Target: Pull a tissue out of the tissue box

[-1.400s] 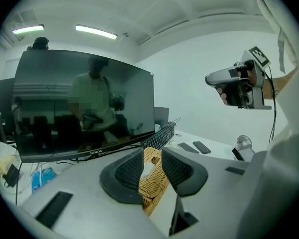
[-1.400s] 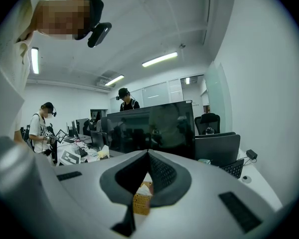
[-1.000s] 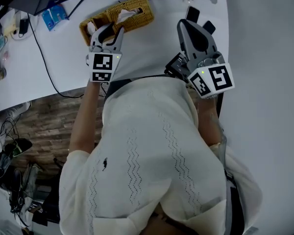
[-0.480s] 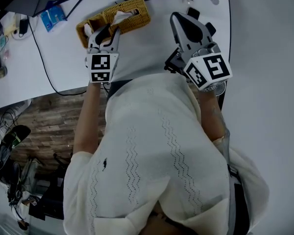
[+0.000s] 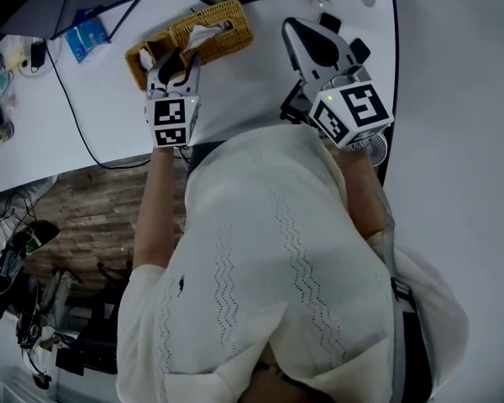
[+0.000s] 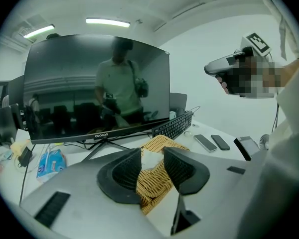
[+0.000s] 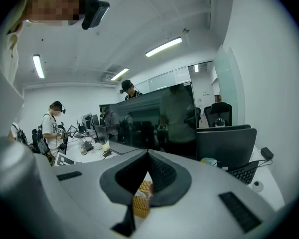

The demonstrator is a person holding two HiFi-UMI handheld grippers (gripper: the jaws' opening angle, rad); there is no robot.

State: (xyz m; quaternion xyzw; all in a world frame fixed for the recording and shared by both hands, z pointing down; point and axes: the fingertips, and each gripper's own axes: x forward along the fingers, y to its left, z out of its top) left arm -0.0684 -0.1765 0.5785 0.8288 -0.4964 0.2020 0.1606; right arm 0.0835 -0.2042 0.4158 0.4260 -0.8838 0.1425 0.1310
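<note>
So the left tongs [image 5: 178, 59] are open, jaws a fair way apart with nothing in them, and they sit right at the near side of the wicker tissue box [image 5: 231, 25] on the white desk [image 5: 252, 86]. In the left gripper view the white tuft of tissue [image 6: 150, 159] pokes up out of the slot and lines up in the gap between the two jaws, so the aim looks good. I can't tell for sure if the jaws are around it yet or just short of it, and my guess is short. I'd ease forward until the tuft is properly between the pads, then close on the tissue a bit above the slot so the jaws don't snag the wicker weave. Grab a decent bunch, not just the corner, or it'll probably tear or slip. Then pull straight up, nice and steady. A box like that looks light, so it may lift or skid along with the tissue. The right tongs [image 7: 148, 156] are closed at the tips, holding nothing, hanging off to the right, well apart from the box. Could be handy to press them on the box top while pulling.
</note>
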